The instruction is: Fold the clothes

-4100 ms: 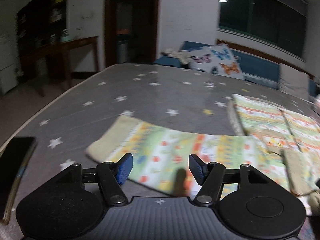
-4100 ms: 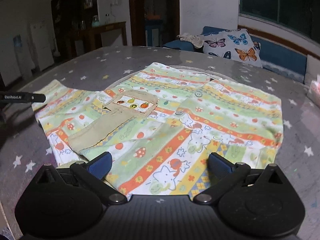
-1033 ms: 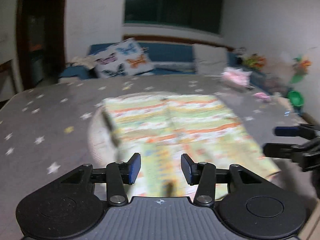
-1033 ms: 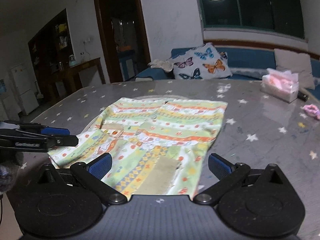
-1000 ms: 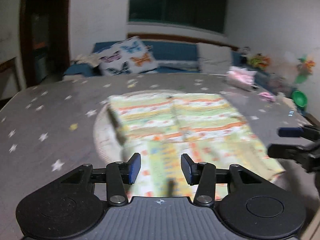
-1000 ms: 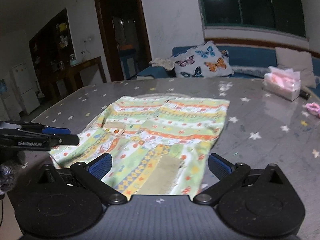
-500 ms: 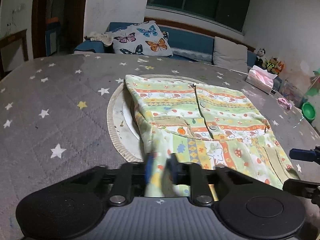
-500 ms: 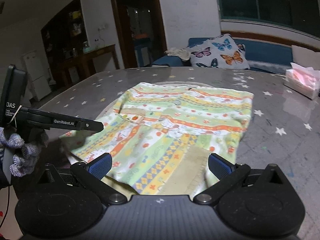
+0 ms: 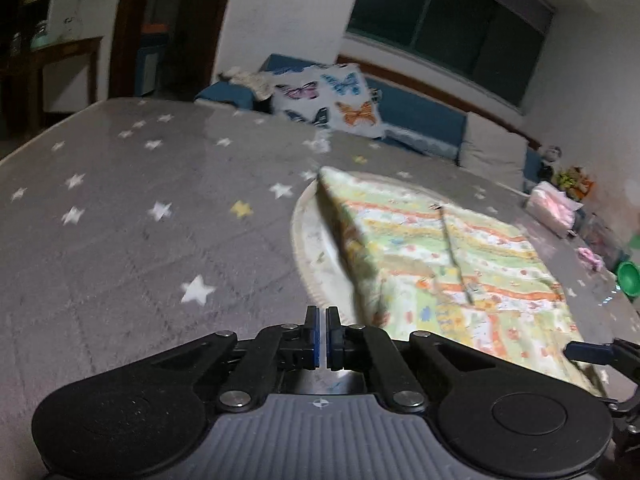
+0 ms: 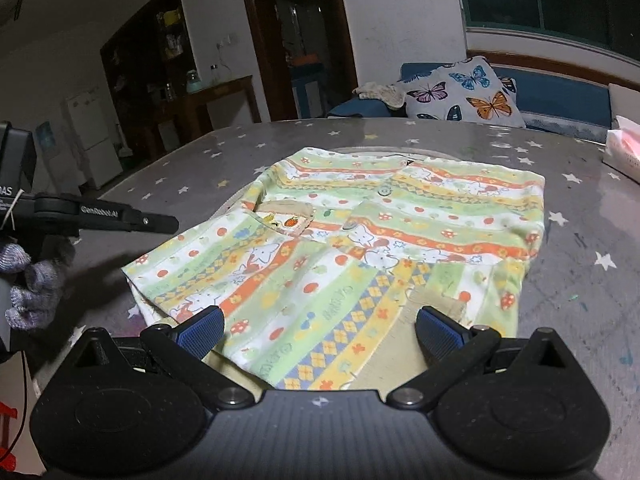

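A child's shirt (image 10: 360, 248) with green, yellow and orange stripes lies partly folded on the grey star-patterned table (image 10: 580, 272). It also shows in the left wrist view (image 9: 452, 264), to the right of my left gripper. My left gripper (image 9: 322, 336) is shut with nothing between its fingers, over bare table left of the shirt's near corner. In the right wrist view the left gripper (image 10: 152, 222) hovers at the shirt's left side. My right gripper (image 10: 320, 330) is open and empty, its fingers astride the shirt's near edge.
A round pale mat (image 9: 316, 248) lies under the shirt. A pink tissue pack (image 9: 554, 206) and a green bowl (image 9: 628, 276) sit at the table's right side. A butterfly cushion (image 10: 464, 96) lies on the sofa behind. A wooden side table (image 10: 216, 100) stands at the far left.
My left gripper has shut fully and swung left, off the shirt onto bare table. The right gripper has stayed open near the shirt's front edge.
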Demonstrator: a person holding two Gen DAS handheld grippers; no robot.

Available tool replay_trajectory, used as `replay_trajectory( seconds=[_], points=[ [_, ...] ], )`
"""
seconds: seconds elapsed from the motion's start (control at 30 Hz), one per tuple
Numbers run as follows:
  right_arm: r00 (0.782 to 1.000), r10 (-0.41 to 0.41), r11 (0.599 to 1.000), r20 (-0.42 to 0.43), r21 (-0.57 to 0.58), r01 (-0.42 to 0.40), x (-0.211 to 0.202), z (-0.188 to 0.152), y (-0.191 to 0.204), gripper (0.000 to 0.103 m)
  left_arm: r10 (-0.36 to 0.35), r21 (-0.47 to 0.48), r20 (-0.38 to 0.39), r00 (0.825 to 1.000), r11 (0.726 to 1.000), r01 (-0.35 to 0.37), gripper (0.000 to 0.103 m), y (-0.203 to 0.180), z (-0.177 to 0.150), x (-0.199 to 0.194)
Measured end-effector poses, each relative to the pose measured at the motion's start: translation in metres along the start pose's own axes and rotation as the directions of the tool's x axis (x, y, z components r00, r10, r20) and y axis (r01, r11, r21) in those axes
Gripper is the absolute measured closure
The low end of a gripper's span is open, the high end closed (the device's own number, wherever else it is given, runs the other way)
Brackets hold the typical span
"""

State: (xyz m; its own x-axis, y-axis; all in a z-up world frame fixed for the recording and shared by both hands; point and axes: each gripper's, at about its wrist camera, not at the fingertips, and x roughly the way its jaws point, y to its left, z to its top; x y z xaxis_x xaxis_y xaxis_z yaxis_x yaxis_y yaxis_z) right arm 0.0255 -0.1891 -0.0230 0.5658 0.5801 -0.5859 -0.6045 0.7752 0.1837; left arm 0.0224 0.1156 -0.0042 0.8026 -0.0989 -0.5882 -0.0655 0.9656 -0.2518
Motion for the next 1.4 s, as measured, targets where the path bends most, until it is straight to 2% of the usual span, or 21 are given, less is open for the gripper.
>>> replay_trajectory(
  seconds=[0.1, 0.23, 0.3, 0.4, 0.47, 0.6, 0.7, 0.83, 0.97, 1.2, 1.3, 1.37, 1.4],
  points=[
    [1.000, -0.003, 1.000, -0.004, -0.002, 0.003, -0.002, -0.001, 0.000, 0.000, -0.054, 0.061, 0.000, 0.999, 0.997, 0.054, 0.096, -0.015, 0.007, 0.001],
    [1.000, -0.005, 1.000, -0.010, 0.001, 0.005, 0.000, -0.001, -0.001, 0.000, -0.069, 0.133, -0.036, 0.997, 0.988, 0.073, 0.076, -0.036, 0.008, 0.018],
    [1.000, -0.003, 1.000, -0.009, 0.003, 0.003, 0.000, -0.002, -0.002, 0.000, -0.061, 0.153, -0.055, 0.997, 0.986, 0.069, 0.075, -0.042, 0.007, 0.028],
    [1.000, -0.003, 1.000, -0.010, 0.000, 0.003, 0.000, -0.002, -0.002, 0.000, -0.053, 0.162, -0.070, 0.996, 0.985, 0.064, 0.077, -0.045, 0.006, 0.037],
    [1.000, -0.004, 1.000, -0.011, -0.002, 0.004, 0.000, -0.002, -0.002, 0.000, -0.046, 0.181, -0.061, 0.997, 0.982, 0.056, 0.094, -0.047, 0.006, 0.039],
    [1.000, -0.008, 1.000, -0.009, -0.003, 0.008, -0.001, -0.002, -0.002, 0.000, -0.059, 0.165, -0.027, 0.998, 0.984, 0.063, 0.099, -0.040, 0.006, 0.033],
    [1.000, -0.008, 1.000, -0.007, -0.004, 0.008, -0.002, -0.002, -0.004, 0.000, -0.071, 0.103, 0.003, 0.997, 0.992, 0.070, 0.099, -0.027, 0.008, 0.025],
    [1.000, -0.020, 1.000, -0.011, -0.009, 0.020, -0.002, -0.002, -0.005, 0.000, -0.057, 0.046, 0.005, 0.998, 0.997, 0.056, 0.099, -0.013, 0.005, 0.020],
    [1.000, -0.018, 1.000, -0.021, 0.005, 0.018, -0.001, -0.005, -0.011, 0.000, -0.052, 0.003, -0.036, 0.998, 0.999, 0.052, 0.099, -0.002, 0.004, 0.025],
    [0.999, -0.028, 1.000, -0.024, -0.009, 0.028, 0.001, -0.006, -0.012, 0.000, 0.000, 0.017, -0.005, 1.000, 1.000, 0.000, 0.098, 0.004, 0.007, 0.017],
    [0.999, -0.029, 1.000, -0.025, -0.012, 0.029, 0.001, -0.006, -0.011, 0.000, -0.027, 0.054, 0.007, 1.000, 0.998, 0.027, 0.096, -0.003, 0.009, 0.010],
    [0.999, -0.030, 0.999, -0.025, -0.013, 0.030, 0.001, -0.006, -0.010, 0.000, -0.040, 0.094, 0.004, 0.999, 0.995, 0.040, 0.090, -0.012, 0.010, 0.011],
    [0.999, -0.031, 0.999, -0.026, -0.013, 0.031, 0.001, -0.006, -0.010, 0.000, -0.040, 0.109, -0.005, 0.999, 0.993, 0.041, 0.082, -0.016, 0.010, 0.015]
  ],
)
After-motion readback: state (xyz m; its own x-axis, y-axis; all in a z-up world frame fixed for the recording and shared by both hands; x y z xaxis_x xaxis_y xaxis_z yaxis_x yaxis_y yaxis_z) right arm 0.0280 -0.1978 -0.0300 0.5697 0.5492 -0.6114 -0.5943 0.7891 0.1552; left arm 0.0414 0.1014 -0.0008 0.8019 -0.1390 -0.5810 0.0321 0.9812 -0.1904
